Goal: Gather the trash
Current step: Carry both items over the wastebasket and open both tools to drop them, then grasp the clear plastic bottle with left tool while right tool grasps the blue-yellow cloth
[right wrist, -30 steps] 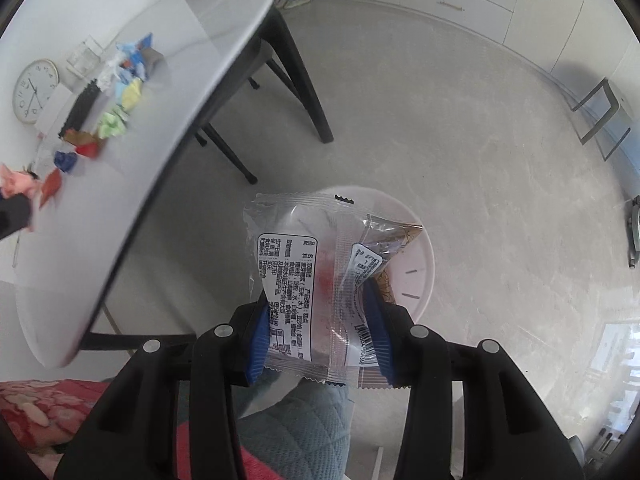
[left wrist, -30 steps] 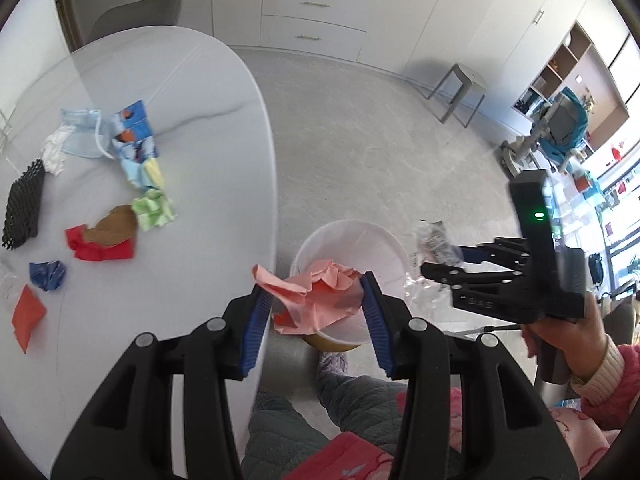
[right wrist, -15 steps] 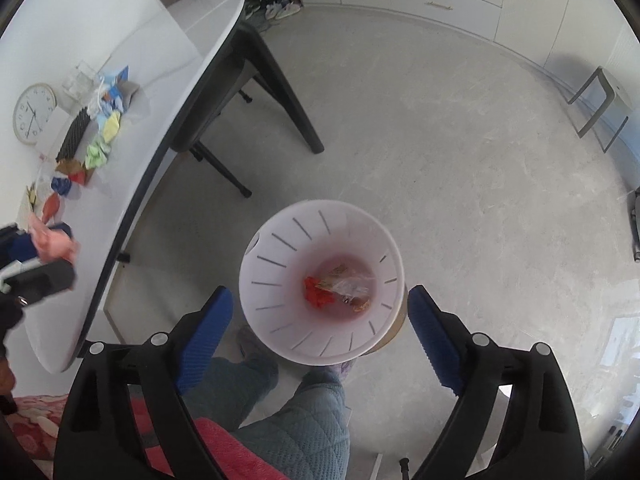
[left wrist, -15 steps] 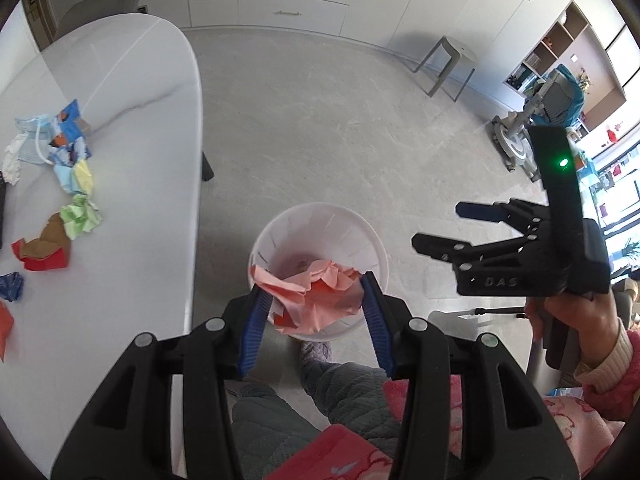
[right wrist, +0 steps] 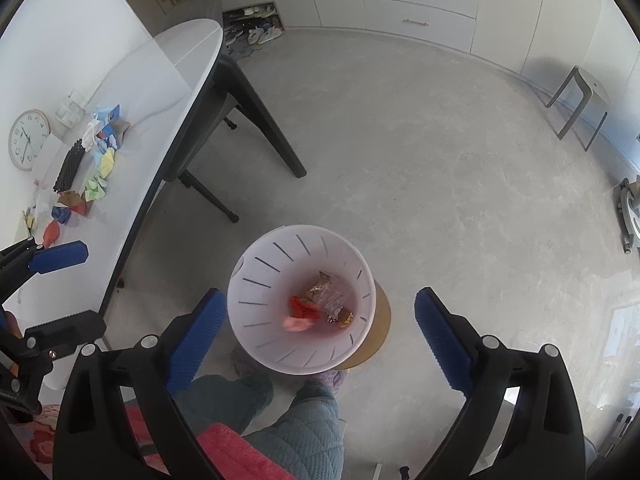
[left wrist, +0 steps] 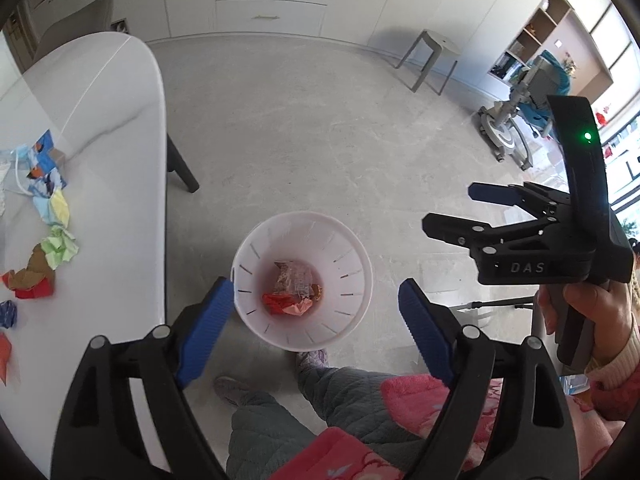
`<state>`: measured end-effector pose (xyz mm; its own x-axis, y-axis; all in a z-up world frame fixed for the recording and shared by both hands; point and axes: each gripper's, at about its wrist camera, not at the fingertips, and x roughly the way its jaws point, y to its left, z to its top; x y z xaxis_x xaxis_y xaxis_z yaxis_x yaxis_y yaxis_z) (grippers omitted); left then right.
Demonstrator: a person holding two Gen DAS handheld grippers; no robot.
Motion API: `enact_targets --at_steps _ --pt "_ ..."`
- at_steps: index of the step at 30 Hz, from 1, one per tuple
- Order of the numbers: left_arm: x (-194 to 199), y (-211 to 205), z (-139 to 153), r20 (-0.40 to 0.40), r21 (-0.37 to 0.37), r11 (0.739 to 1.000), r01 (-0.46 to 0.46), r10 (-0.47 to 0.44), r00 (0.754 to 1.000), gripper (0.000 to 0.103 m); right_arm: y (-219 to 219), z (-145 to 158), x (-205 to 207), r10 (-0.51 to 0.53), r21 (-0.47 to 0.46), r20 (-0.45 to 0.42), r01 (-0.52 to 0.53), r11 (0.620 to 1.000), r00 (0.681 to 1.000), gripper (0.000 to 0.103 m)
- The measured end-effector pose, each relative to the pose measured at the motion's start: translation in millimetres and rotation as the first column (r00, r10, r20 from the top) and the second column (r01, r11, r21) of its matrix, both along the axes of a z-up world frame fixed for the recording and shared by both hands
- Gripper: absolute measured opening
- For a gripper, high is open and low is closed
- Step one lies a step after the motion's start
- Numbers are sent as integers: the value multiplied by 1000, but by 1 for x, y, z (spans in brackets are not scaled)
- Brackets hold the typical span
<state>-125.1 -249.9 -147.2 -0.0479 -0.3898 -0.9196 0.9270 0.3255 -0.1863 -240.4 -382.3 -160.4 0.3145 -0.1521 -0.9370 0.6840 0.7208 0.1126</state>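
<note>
- Left tongs [left wrist: 312, 320] spread wide, just been opening, nothing between the pads; right tongs [right wrist: 316, 326] likewise released, also just been widening, empty.
- Both poised above the white bin [left wrist: 352, 248] on the floor; pink paper wad [left wrist: 296, 309] and clear snack wrapper [left wrist: 296, 278] lying at its bottom.
- Remaining paper scraps [left wrist: 56, 246] left of the bin on the counter [left wrist: 120, 160].
- Likely featherlight, soft, crushable; best pinched across a crumpled bulge, gently, not at a loose corner.
</note>
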Motion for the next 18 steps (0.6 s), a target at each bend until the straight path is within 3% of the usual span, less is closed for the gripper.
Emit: enact_targets --at_steps 7,9,10,14,18 --pt "28 23 11 27 -5 994 -109 110 994 81 12 7 21 24 2 17 -25 1000 1000 100" --pt "36 32 16 42 -13 990 -140 141 989 91 18 10 31 38 0 23 -38 999 999 100" --pt "44 43 23 64 -32 984 -175 176 982 95 22 13 38 50 -5 27 -50 999 998 100" --pt "69 76 38 94 -57 966 -252 256 962 95 43 23 68 109 -22 43 -108 994 993 100" --pt "103 121 48 103 -73 932 -354 360 927 95 71 34 105 187 -44 58 -184 982 981 100"
